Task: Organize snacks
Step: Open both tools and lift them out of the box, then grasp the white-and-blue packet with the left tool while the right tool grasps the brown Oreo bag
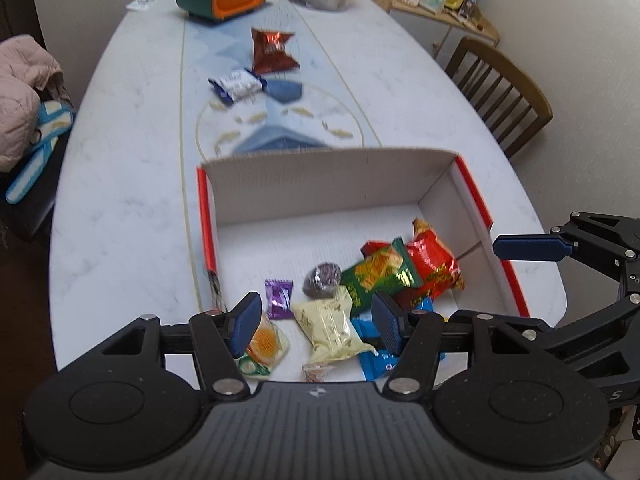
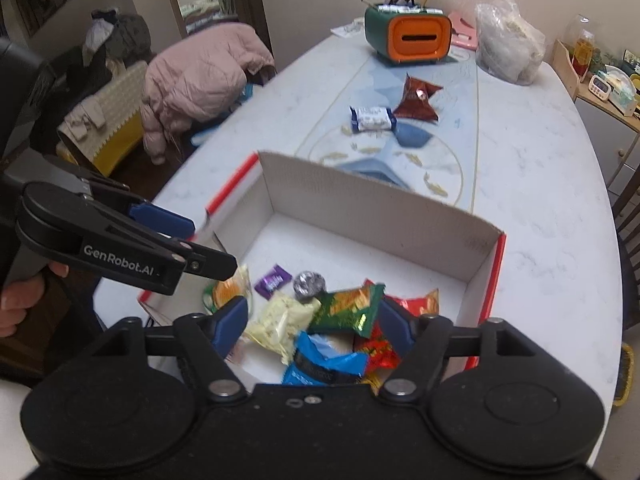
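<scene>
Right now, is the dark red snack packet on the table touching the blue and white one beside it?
Apart. The right wrist view shows a strip of bare table between the dark red packet and the blue and white packet; the left wrist view shows the same gap.

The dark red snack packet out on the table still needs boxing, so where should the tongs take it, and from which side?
Probably best by a pinched end. The dark red snack packet lies flat on the table, puffed in the middle with crimped, flared ends. Come from above, the tongs closing across the near end, on the side away from the blue-and-white packet beside it.
</scene>
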The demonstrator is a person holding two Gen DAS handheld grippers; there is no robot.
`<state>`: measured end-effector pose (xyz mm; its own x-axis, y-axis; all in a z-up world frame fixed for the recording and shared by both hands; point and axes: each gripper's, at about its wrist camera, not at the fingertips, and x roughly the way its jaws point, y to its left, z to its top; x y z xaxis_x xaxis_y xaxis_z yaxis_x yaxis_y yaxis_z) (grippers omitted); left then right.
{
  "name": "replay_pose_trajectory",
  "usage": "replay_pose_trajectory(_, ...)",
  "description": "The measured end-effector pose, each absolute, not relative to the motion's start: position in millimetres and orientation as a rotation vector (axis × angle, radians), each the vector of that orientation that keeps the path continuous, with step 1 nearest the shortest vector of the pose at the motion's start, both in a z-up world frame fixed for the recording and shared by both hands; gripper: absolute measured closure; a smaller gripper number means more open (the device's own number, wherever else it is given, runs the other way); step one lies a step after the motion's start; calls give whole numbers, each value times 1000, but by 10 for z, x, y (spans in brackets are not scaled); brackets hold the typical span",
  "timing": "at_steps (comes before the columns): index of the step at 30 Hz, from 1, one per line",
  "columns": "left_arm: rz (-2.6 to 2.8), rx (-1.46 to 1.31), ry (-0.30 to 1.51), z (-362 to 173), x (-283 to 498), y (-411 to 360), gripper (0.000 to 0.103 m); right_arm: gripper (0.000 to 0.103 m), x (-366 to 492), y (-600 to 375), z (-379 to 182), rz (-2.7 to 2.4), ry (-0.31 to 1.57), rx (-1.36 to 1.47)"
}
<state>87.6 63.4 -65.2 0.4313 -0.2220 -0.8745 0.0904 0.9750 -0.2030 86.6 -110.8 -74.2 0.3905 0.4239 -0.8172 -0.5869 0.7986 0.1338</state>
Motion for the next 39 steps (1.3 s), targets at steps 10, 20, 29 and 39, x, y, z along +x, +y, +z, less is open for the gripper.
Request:
replay_pose_trajectory(10, -132, -146, 1001, -251, 971, 894, 34, 12, 1089, -1049, -341, 673, 866, -108)
replay_pose_trajectory(20, -53, -98, 899, 283, 1455, 1099, 32, 2, 1667, -1006, 161, 657, 754, -69)
replay_pose_trajectory(29, -49, -89, 806, 685, 2001, 1186, 24, 0, 2383, -951, 423, 633, 714, -46)
replay_pose_trajectory(39, 0, -67, 835, 435, 2835, 1192, 23, 0, 3270, -858, 173, 577, 772, -72)
